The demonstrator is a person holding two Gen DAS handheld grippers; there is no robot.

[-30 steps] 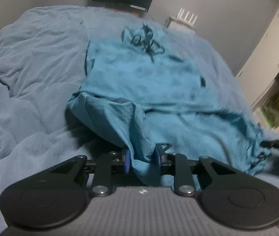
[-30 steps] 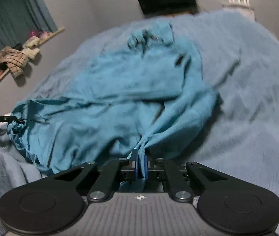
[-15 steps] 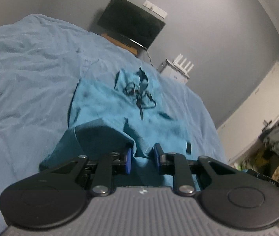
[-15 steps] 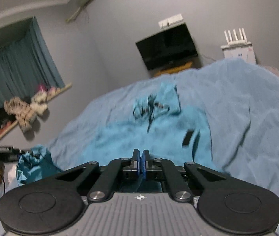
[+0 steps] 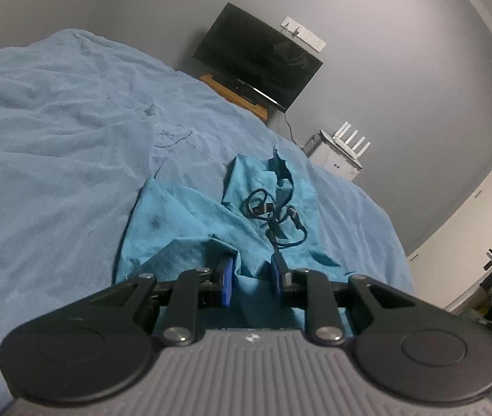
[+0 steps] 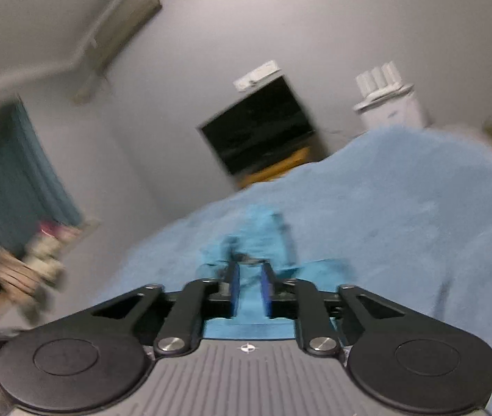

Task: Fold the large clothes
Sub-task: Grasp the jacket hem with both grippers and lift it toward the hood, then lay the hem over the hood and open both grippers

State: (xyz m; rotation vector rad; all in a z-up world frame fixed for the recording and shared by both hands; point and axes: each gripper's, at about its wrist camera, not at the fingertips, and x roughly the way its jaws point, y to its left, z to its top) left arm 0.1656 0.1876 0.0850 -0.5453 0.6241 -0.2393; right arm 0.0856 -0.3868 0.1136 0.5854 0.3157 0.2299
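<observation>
A teal garment [image 5: 190, 215] with a black drawstring [image 5: 273, 215] lies on the light blue bed cover [image 5: 55, 145]. My left gripper [image 5: 251, 277] is low over the garment's near fold; its blue pads [image 5: 226, 275] stand apart with a ridge of teal cloth between them. In the blurred right wrist view the garment [image 6: 256, 235] lies ahead, and my right gripper [image 6: 249, 287] has its pads apart over teal cloth. Neither gripper pinches the fabric.
A dark TV [image 5: 258, 59] on a wooden stand is at the far wall, with a white router [image 5: 346, 142] on a cabinet to its right. A white door [image 5: 481, 222] is at right. A teal curtain [image 6: 13, 173] and a shelf of clothes [image 6: 27, 263] are at left.
Both grippers carried the garment's near end forward over its body, folding it. The right gripper, shut on cloth before, has opened. Both views have tilted upward.
</observation>
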